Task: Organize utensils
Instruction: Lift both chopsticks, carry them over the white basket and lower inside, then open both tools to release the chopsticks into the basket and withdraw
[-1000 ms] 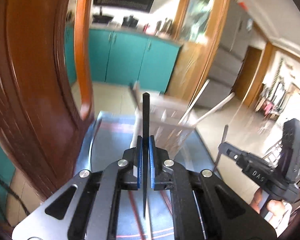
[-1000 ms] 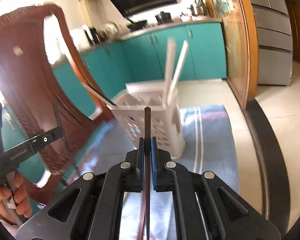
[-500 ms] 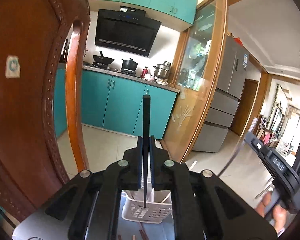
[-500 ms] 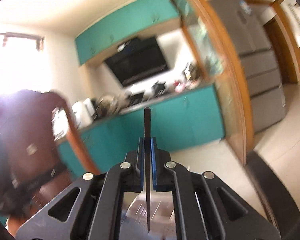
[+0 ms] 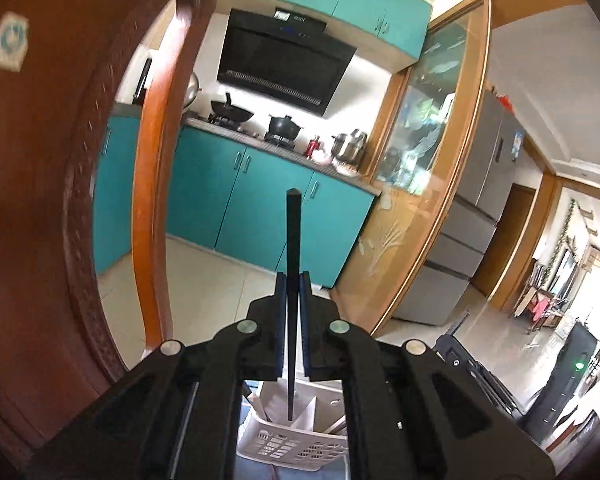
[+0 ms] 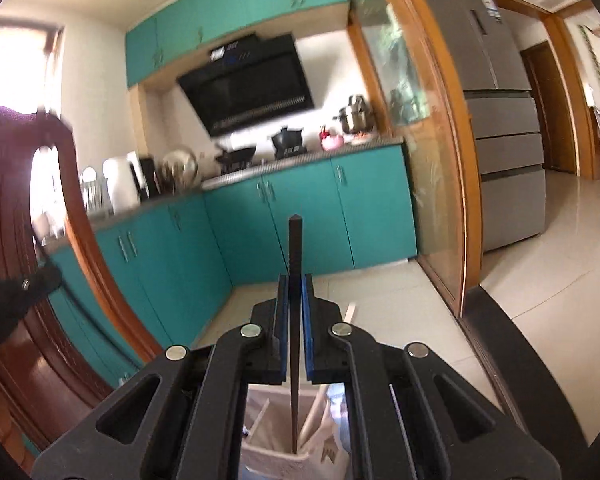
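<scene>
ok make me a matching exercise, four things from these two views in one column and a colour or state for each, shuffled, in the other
Things:
1. left gripper
2. utensil basket
3. lower kitchen cabinets
4. range hood

Colour or state:
A. teal
B. black
C. white, with slotted holes
D. shut on a dark chopstick

Pairs: 1-D, 2-C, 3-A, 4-B
</scene>
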